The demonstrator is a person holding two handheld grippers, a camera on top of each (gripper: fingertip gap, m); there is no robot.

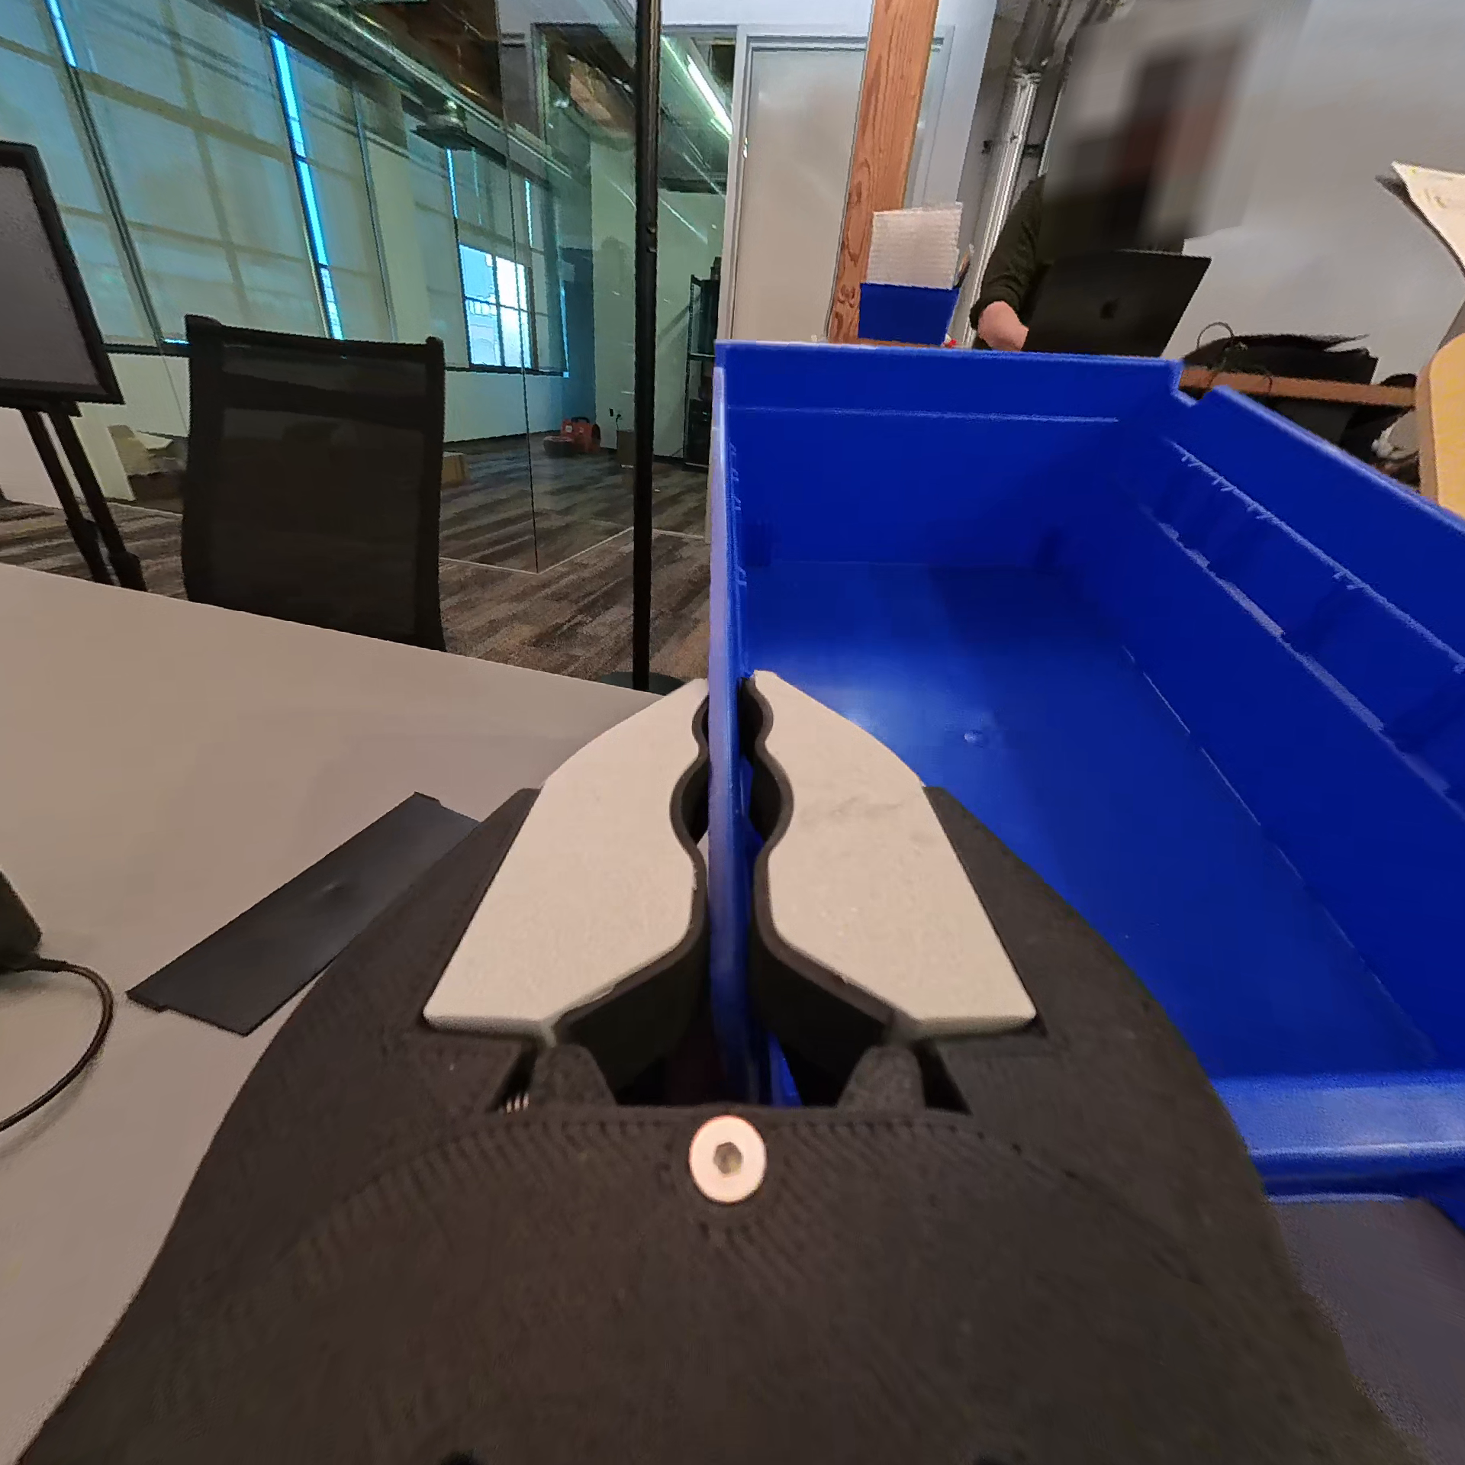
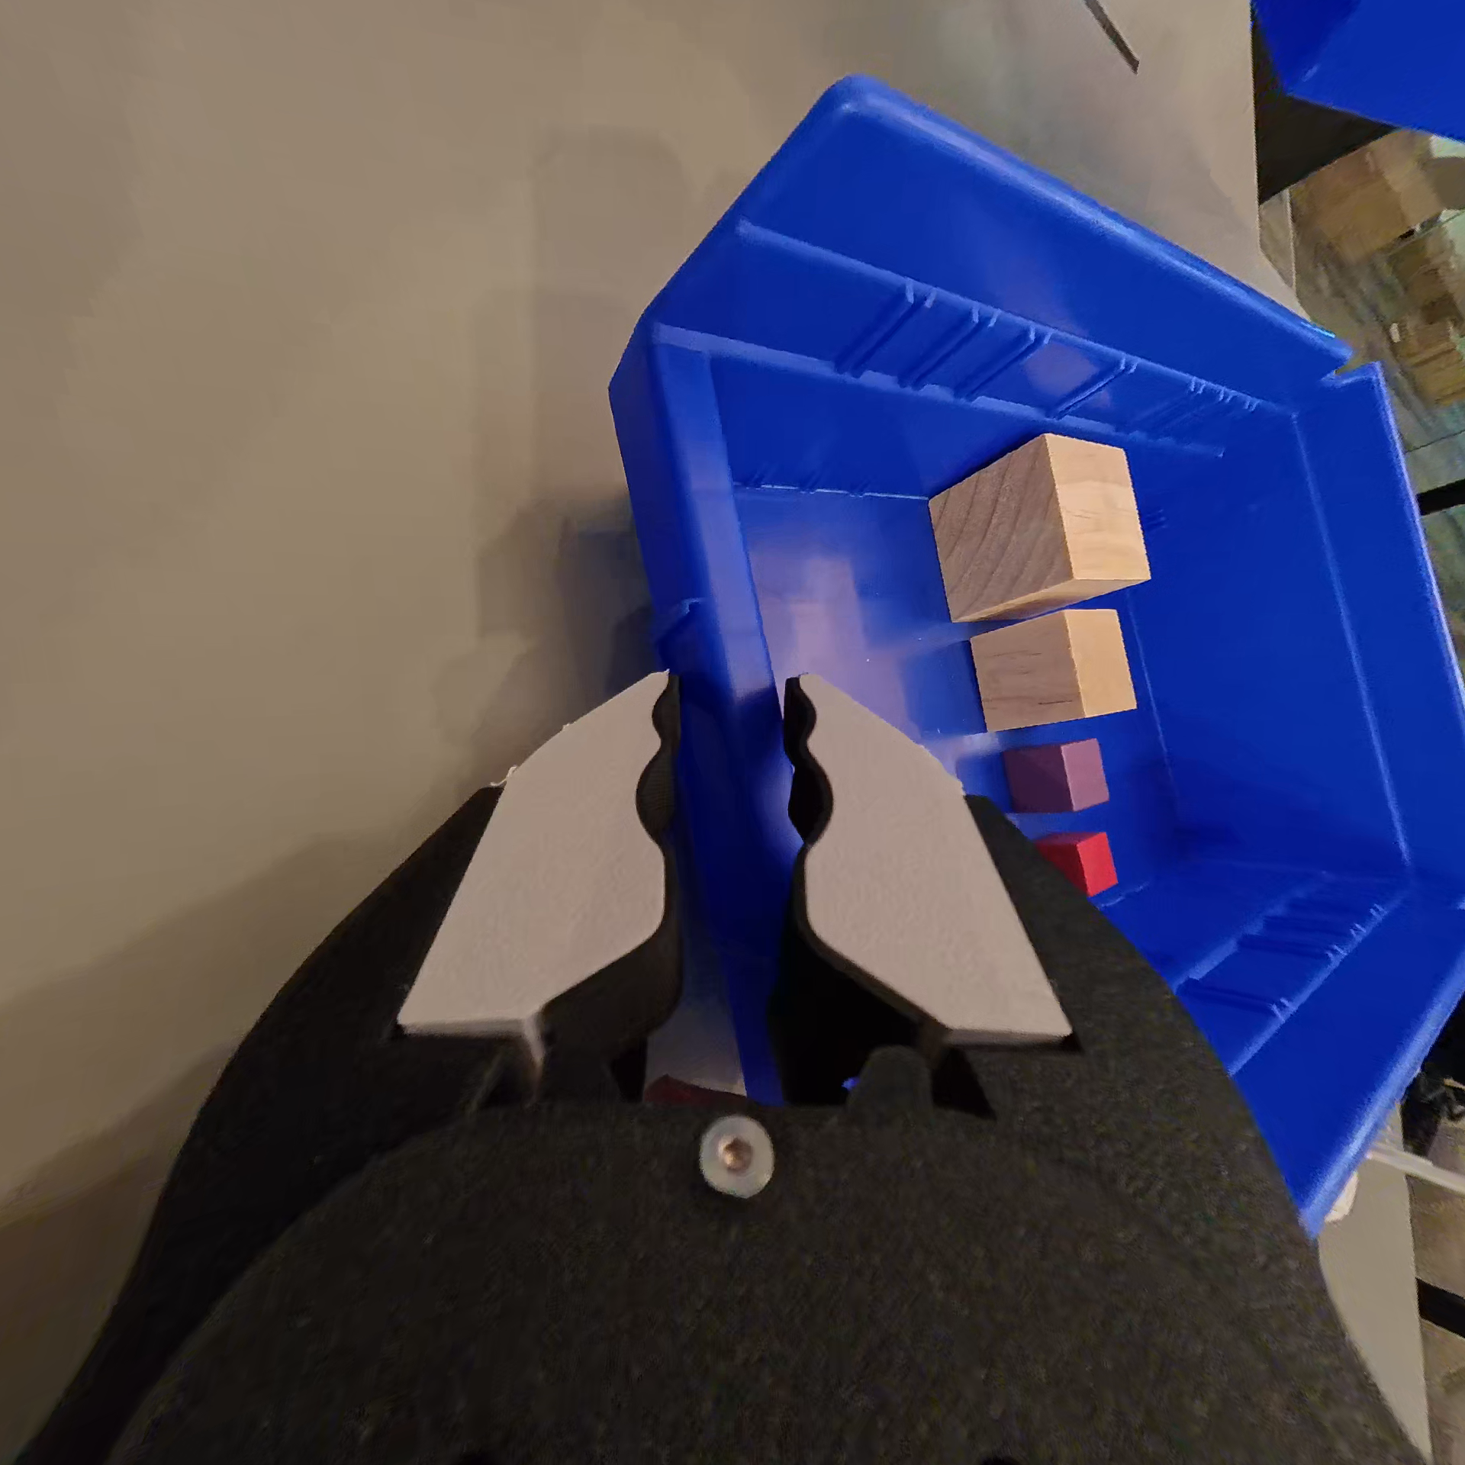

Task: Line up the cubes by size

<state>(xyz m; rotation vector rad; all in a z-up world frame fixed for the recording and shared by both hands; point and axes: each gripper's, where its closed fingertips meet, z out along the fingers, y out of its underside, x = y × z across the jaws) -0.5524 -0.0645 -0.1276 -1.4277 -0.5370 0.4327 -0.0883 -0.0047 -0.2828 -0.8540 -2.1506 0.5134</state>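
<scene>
Four cubes sit in a row inside the blue bin [image 2: 935, 262], running from the large wooden cube [image 2: 1030, 527] through the smaller wooden cube [image 2: 1050, 670] and the purple cube [image 2: 1054, 775] to the little red cube [image 2: 1078, 860], so the sorting by size looks complete or very nearly so. The left gripper [image 1: 725, 698] is clamped tight on the thin edge of a blue bin's [image 1: 1030, 491] side wall, both pads pressed against it. The right gripper [image 2: 725, 682] straddles the near wall of the bin that has the cubes, its fingers [image 2: 864, 793] partly closed around the thick rim and apparently bearing on it.
</scene>
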